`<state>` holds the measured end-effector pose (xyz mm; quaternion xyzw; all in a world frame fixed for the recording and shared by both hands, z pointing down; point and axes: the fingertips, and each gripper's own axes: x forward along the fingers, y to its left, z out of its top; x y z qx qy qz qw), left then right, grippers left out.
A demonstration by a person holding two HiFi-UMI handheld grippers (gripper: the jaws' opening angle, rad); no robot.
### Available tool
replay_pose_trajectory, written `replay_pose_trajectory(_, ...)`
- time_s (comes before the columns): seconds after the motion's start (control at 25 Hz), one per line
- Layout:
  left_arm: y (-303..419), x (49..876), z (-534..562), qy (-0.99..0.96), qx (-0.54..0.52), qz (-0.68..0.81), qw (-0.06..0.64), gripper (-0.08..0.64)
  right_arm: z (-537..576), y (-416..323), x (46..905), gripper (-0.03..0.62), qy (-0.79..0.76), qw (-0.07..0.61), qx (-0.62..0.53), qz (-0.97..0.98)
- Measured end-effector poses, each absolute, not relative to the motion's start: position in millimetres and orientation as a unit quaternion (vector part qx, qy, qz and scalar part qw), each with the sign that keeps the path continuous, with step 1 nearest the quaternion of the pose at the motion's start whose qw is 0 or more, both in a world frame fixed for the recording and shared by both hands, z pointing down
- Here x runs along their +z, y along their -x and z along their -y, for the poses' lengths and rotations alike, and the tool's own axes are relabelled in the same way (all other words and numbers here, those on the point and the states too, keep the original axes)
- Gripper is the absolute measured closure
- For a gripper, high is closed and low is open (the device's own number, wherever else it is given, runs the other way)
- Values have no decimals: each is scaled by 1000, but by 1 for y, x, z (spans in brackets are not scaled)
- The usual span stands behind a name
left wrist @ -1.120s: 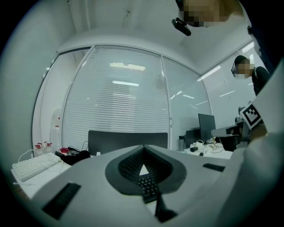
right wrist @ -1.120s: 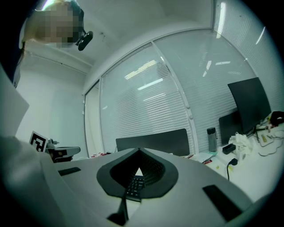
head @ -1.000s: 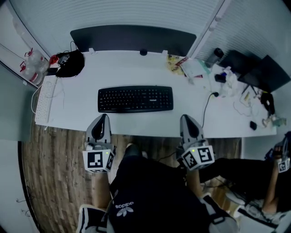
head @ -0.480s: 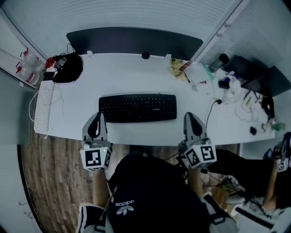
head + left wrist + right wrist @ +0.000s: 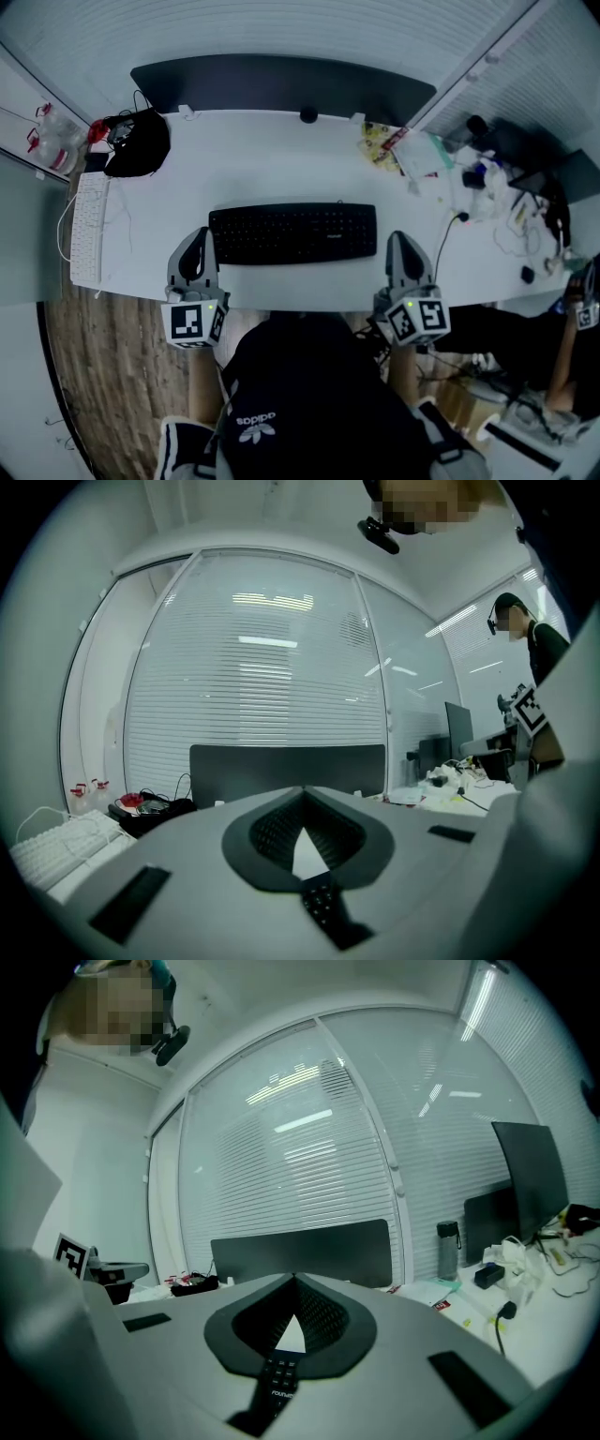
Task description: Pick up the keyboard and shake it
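A white worktop (image 5: 253, 159) fills the middle of the head view. A dark panel (image 5: 281, 84) stands along its far edge, and slatted blinds (image 5: 281, 28) behind glass close off the room beyond. Wooden floor (image 5: 103, 375) shows past the near left corner. The black keyboard (image 5: 292, 233) lies flat in the middle of the worktop, close to the near edge and parallel to it.

The left gripper (image 5: 200, 234) sits over the near edge just beside the keyboard's left end. The right gripper (image 5: 400, 238) is just beside its right end. Both point toward the far edge. In the left gripper view the fingers (image 5: 272, 832) of the left gripper (image 5: 302, 794) meet at their tips, closed on nothing. The right gripper (image 5: 293, 1281) looks the same in its own view, tips together and empty.

A black bag (image 5: 139, 145) with cables rests at the far left corner. A white keyboard (image 5: 89, 225) lies along the left edge. A clutter of papers and small items (image 5: 417, 150) spreads over the far right corner onto the neighbouring desk, too small to sort out. A bottle (image 5: 448, 1249) and a monitor (image 5: 530, 1180) stand there.

Each gripper's own body hides most of the black keyboard in its view, so only a sliver of keys (image 5: 319, 907) (image 5: 277, 1377) shows below the closed tips. Whether either gripper touches the keyboard cannot be told. The wearer's dark clothing (image 5: 309, 394) covers the floor below the near edge. A second person (image 5: 562, 356) is cut off at the right frame edge.
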<state>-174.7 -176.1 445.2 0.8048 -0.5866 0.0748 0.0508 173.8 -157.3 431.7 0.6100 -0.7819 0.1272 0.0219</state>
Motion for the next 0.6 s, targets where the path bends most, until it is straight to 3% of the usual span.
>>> replay_pose_trajectory(0.28,204,458,180,-780,93,616,54,558,176,-167,441,592,-601,29,133,788)
replay_pose_trajectory(0.6,191,457,186,-770,99,628,56,558,196,-167,441,592,-574,41,136,807)
